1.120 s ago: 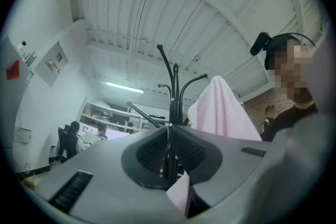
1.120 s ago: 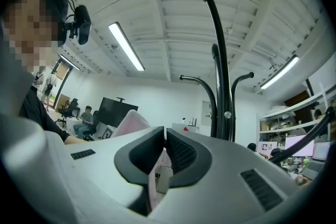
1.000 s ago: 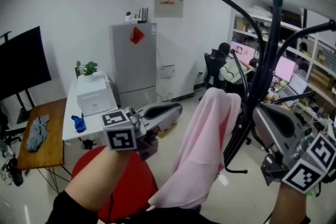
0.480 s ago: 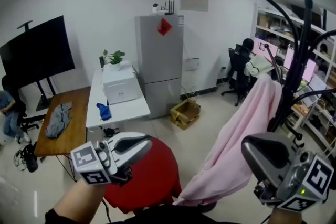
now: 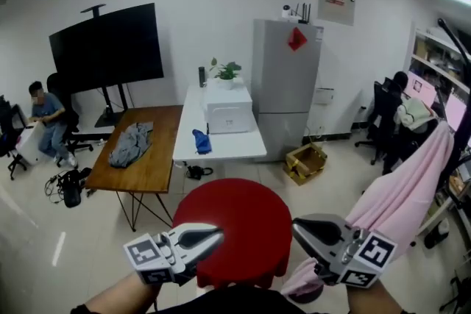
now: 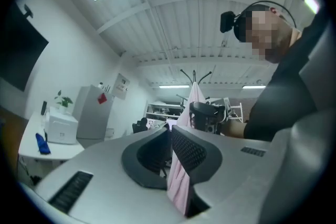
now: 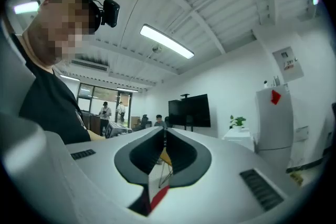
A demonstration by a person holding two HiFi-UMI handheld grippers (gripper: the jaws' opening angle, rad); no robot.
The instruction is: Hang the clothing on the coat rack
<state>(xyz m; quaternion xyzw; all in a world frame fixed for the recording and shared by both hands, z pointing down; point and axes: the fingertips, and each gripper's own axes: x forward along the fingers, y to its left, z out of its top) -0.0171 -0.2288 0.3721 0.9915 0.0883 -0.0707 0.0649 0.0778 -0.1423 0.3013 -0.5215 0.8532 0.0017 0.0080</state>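
Note:
A pink garment [image 5: 409, 191] hangs draped from the black coat rack [image 5: 462, 81] at the right edge of the head view. Neither gripper touches it. My left gripper [image 5: 215, 234] is low at the bottom, pointing right, shut and empty. My right gripper [image 5: 298, 226] is beside it, pointing left, also shut and empty. The two tips face each other over a red stool [image 5: 235, 220]. In the left gripper view the jaws of the left gripper [image 6: 169, 131] meet, and the pink garment [image 6: 195, 98] shows far behind them. In the right gripper view the right gripper [image 7: 164, 137] holds nothing.
A wooden table [image 5: 154, 173] with a grey cloth [image 5: 131, 145] stands left. A white table [image 5: 221, 147] carries a printer [image 5: 228, 116] and a blue cloth [image 5: 201, 141]. Behind are a fridge [image 5: 287, 84], a cardboard box [image 5: 305, 162] and a large screen [image 5: 107, 48]. People sit at both sides.
Both grippers have come down and away from the pink garment, which stays on the rack. The head view has swung left, so the rack has slid to the right edge.

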